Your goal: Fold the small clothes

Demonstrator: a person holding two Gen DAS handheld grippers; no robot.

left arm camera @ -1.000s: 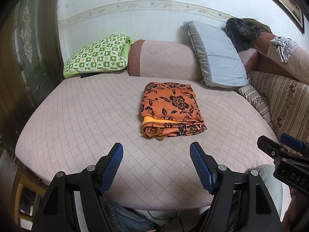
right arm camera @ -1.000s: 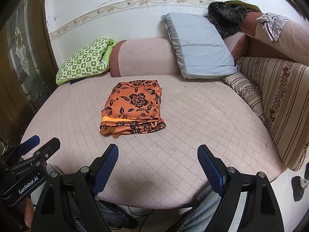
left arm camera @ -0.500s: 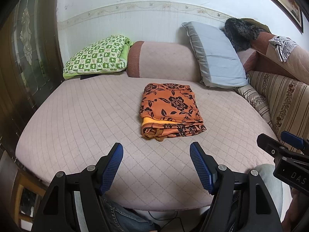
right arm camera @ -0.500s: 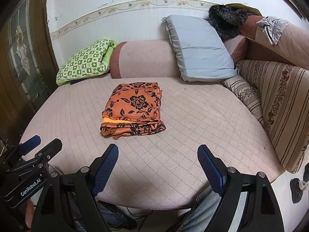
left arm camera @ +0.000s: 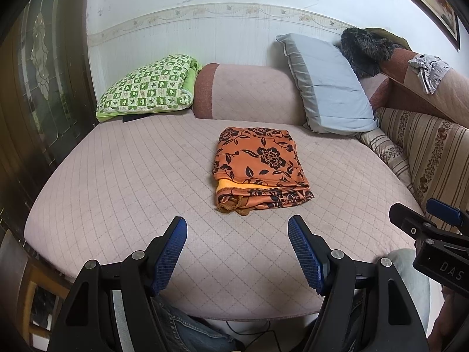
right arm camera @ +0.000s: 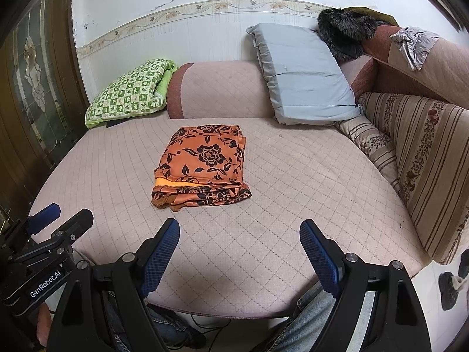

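since the cloth (left arm camera: 259,165) looks fully folded, both grippers, left (left arm camera: 237,228) and right (right arm camera: 239,231), are best kept wide, empty, clear of it.

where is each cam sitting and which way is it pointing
Left wrist: on the left gripper, open, held low at the near edge of the pink quilted cushion, facing the wall; the right gripper and jeans show at the frame's right and bottom.
Right wrist: on the right gripper, open, beside it, facing the same way; the left gripper shows at the left.
Shared: the folded orange floral garment, green checkered pillow and blue pillow.
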